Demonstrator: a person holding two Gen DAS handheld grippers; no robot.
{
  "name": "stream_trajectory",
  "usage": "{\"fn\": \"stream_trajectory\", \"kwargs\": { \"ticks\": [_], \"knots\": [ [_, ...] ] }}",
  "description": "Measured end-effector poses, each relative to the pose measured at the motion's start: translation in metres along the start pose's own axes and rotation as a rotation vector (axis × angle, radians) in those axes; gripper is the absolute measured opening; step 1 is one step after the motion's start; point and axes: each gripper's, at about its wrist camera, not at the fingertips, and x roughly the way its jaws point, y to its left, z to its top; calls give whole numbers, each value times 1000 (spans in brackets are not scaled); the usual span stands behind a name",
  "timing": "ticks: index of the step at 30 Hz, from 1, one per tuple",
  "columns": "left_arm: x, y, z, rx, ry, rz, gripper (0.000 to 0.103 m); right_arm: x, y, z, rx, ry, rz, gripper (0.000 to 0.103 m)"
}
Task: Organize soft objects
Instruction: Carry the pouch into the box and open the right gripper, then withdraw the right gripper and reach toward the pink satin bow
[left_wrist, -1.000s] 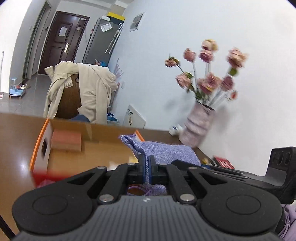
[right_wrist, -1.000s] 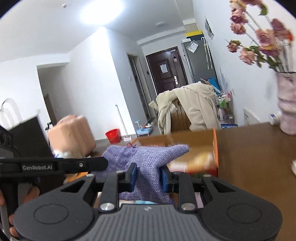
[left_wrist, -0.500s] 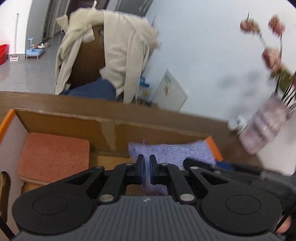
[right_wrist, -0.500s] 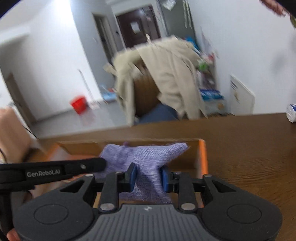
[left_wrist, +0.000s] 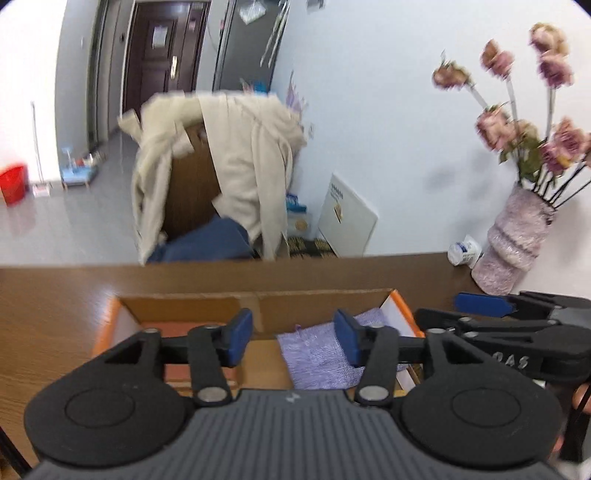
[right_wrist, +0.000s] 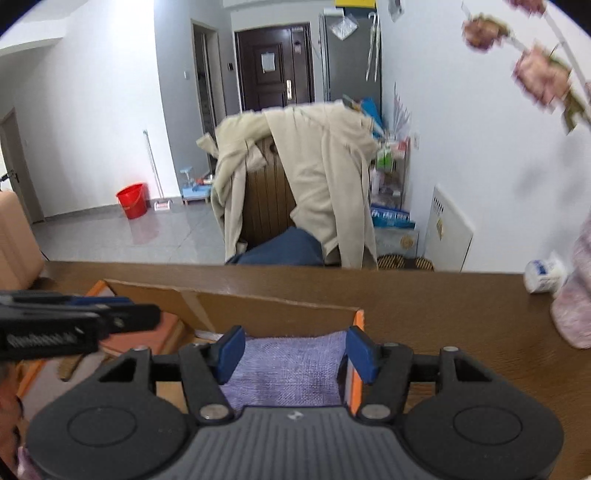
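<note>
A purple knitted cloth (left_wrist: 317, 354) lies in the right part of an open cardboard box with orange edges (left_wrist: 258, 302) on the brown table. It also shows in the right wrist view (right_wrist: 288, 365), inside the box (right_wrist: 229, 306). A folded reddish-orange cloth (right_wrist: 144, 334) lies in the box's left part. My left gripper (left_wrist: 293, 341) is open and empty just above the box. My right gripper (right_wrist: 295, 354) is open and empty over the purple cloth, not touching it.
A pink vase of dried flowers (left_wrist: 517, 243) and a small white packet (left_wrist: 463, 251) stand on the table at the far right. A chair draped with a beige coat (left_wrist: 229, 173) stands behind the table. A red bucket (right_wrist: 131, 199) sits on the floor.
Both grippers opened and let go of the purple cloth, which now lies in the box. Both grippers have drawn back slightly above it.
</note>
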Motion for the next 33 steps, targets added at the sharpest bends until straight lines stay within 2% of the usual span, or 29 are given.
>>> {"fn": "stream_trajectory", "kwargs": {
  "ticks": [2, 5, 7, 9, 12, 14, 17, 25, 28, 33],
  "knots": [
    [-32, -2, 4, 15, -25, 28, 72, -25, 1, 4, -3, -25, 0, 60],
    [-81, -4, 3, 38, -69, 60, 76, -70, 5, 4, -12, -60, -16, 61],
    [-114, -6, -4, 46, -96, 75, 80, -101, 9, 2, -20, -86, -17, 66],
    [-144, -8, -14, 51, -120, 90, 85, -131, 15, -4, -28, -114, -24, 70],
    [-181, -10, -37, 59, -161, 106, 95, -167, 22, -17, -43, -138, -26, 71],
    [-205, -14, -57, 80, -190, 142, 96, -191, 26, -32, -48, -156, -24, 72],
    [-239, -19, -96, 124, -253, 181, 101, -222, 34, -63, -54, -192, -25, 76],
    [-314, -26, -208, 148, -364, 197, 103, -288, 56, -167, -32, -286, -3, 80],
    [-336, -23, -247, 122, -388, 205, 103, -312, 70, -209, -37, -315, 13, 81],
    [-364, -14, -311, 65, -404, 205, 103, -344, 96, -274, -30, -368, 14, 90]
  ]
}}
